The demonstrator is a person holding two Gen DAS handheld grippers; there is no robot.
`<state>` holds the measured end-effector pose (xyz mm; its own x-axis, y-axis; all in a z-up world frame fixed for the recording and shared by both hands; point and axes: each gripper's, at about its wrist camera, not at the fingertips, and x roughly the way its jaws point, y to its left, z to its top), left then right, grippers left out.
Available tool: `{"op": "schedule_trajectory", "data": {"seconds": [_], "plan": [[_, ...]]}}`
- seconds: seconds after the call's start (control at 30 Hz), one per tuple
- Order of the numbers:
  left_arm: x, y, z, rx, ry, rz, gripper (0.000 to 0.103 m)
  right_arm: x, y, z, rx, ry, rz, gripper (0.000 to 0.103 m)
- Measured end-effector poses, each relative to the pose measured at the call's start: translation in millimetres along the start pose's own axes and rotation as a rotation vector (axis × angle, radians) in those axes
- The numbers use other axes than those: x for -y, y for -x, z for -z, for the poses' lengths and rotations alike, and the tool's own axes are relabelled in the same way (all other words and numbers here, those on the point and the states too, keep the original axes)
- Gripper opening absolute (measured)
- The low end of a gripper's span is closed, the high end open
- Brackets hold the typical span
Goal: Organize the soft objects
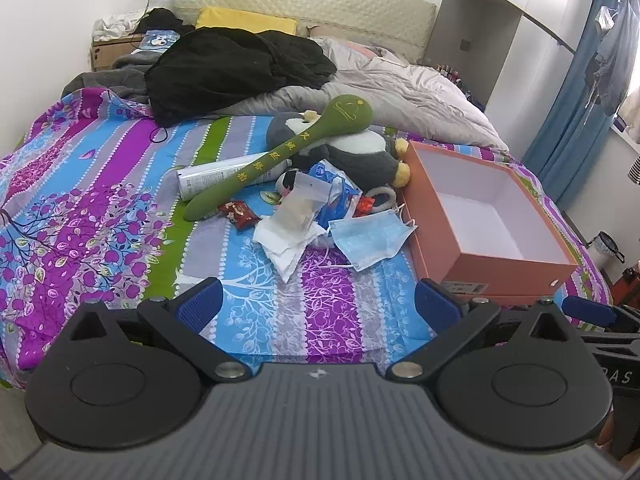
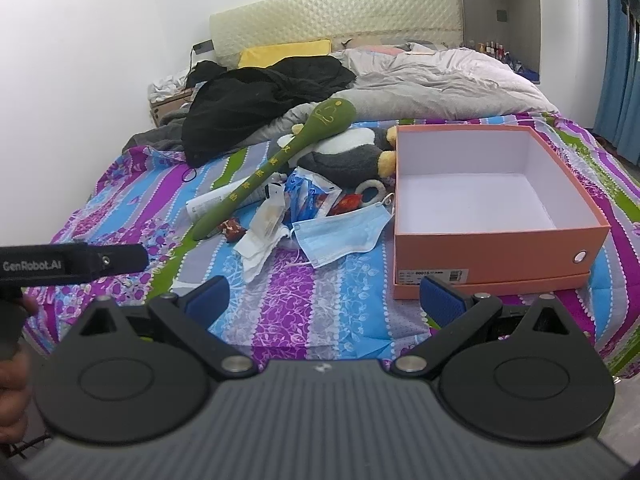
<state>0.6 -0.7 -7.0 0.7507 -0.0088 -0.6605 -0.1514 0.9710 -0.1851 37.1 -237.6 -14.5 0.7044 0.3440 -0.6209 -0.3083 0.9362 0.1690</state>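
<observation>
Both grippers hover at the near edge of the bed (image 1: 100,184), empty: my left gripper (image 1: 318,304) and my right gripper (image 2: 324,300) each have their blue pads spread wide, touching nothing.

Ahead of them the soft clutter lies in one heap mid-bed. The orange box (image 2: 496,248) sits open and empty just right of that heap, almost straight ahead of my right gripper and off to the right of my left one.

Largest in the pile is the grey plush (image 1: 356,152), at the far side and touching the box's far-left corner. Across it lies the green stick toy (image 1: 280,156), its long axis running from the far right, head up on the plush, down to the near left.

Nearest both grippers is the blue mask (image 2: 340,236), flat beside the box's left wall. I judge it the easiest first pick, and my right gripper is the nearer one to both mask and box.
</observation>
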Motion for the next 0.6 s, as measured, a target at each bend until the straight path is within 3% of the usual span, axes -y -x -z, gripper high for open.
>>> {"op": "schedule_trajectory", "data": {"seconds": [0.6], "plan": [[-1.4, 1.9, -0.8, -0.001, -0.004, -0.003, 0.103, -1.0, -2.7, 0.6, -0.011, -0.006, -0.003, 0.103]]}}
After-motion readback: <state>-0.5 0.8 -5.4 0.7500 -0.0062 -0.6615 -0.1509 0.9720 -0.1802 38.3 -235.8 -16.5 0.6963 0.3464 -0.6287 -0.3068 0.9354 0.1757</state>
